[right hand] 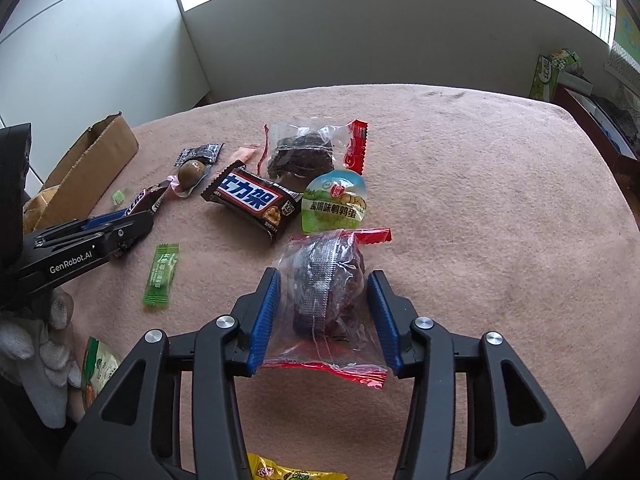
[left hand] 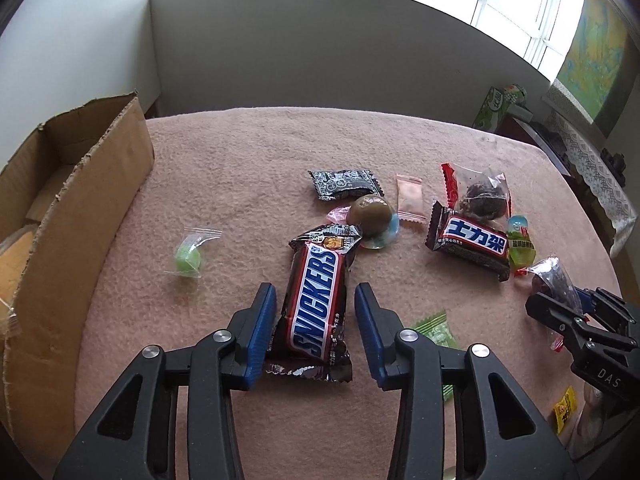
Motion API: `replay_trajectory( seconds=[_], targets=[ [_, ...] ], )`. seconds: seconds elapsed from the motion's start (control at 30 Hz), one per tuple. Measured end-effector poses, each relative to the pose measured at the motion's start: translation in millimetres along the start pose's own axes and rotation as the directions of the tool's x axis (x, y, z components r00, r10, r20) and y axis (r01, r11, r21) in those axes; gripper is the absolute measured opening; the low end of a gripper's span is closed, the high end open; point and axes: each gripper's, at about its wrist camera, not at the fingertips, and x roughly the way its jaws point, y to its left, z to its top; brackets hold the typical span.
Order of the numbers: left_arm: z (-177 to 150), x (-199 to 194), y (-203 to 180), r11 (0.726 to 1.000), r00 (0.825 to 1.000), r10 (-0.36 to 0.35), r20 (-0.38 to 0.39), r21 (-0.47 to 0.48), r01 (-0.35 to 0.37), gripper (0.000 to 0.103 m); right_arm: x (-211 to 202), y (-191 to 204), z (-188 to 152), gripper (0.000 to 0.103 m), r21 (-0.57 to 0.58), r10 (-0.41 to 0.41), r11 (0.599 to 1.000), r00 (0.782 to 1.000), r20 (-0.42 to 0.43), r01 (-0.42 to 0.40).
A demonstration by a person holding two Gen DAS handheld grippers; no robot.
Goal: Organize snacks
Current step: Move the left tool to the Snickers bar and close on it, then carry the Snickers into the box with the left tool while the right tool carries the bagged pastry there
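Observation:
A Snickers bar (left hand: 316, 300) lies lengthwise on the pink cloth between the blue pads of my left gripper (left hand: 316, 292). The jaws sit close around it, with a thin strip of cloth showing on its right side. In the right wrist view, my right gripper (right hand: 324, 274) straddles a clear bag of dark dried fruit (right hand: 324, 280) with red ends. The left pad brushes the plastic and the right pad stands just off it. Each gripper shows in the other's view: the left gripper (right hand: 132, 220) and the right gripper (left hand: 560, 300). An open cardboard box (left hand: 100, 184) stands at the left.
Loose snacks lie mid-cloth: a Chinese-label Snickers (right hand: 254, 200), a green quail-egg pack (right hand: 336, 202), a second fruit bag (right hand: 304, 152), a jelly cup (left hand: 370, 212), a black packet (left hand: 344, 184), a pink candy (left hand: 410, 200) and a green candy (left hand: 188, 258). A gloved hand (right hand: 40, 344) is at the left.

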Motion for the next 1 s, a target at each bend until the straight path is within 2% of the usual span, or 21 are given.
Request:
replay_trajectory(
  seconds=[0.1, 0.27, 0.57, 0.83, 1.0],
  targets=[
    [-3, -2, -2, 1.0, 1.0, 0.007, 0.004, 0.013, -0.007, 0.028, -1, 0, -1, 0.045, -0.001, 0.001, 1.0, 1.0, 0.003, -0.001],
    [-4, -4, -6, 1.0, 1.0, 0.019, 0.018, 0.013, -0.019, 0.027, -4, 0, -1, 0.044, 0.004, 0.011, 1.0, 1.0, 0.011, -0.011],
    [-10, -24, 4, 1.0, 0.997, 0.019, 0.07, -0.014, -0.018, 0.027, -29, 4, 9, 0.043, 0.024, 0.046, 0.999, 0.995, 0.086, -0.048],
    [-19, -67, 25, 0.998, 0.985, 0.025, 0.17, -0.055, -0.016, 0.027, -38, 40, 24, 0.043, 0.008, 0.13, 0.991, 0.983, 0.129, -0.132],
    [-21, -91, 41, 0.996, 0.972, 0.057, 0.23, -0.086, -0.038, 0.027, -37, 82, 36, 0.043, -0.053, 0.172, 0.985, 0.975, 0.143, -0.166]
  ],
)
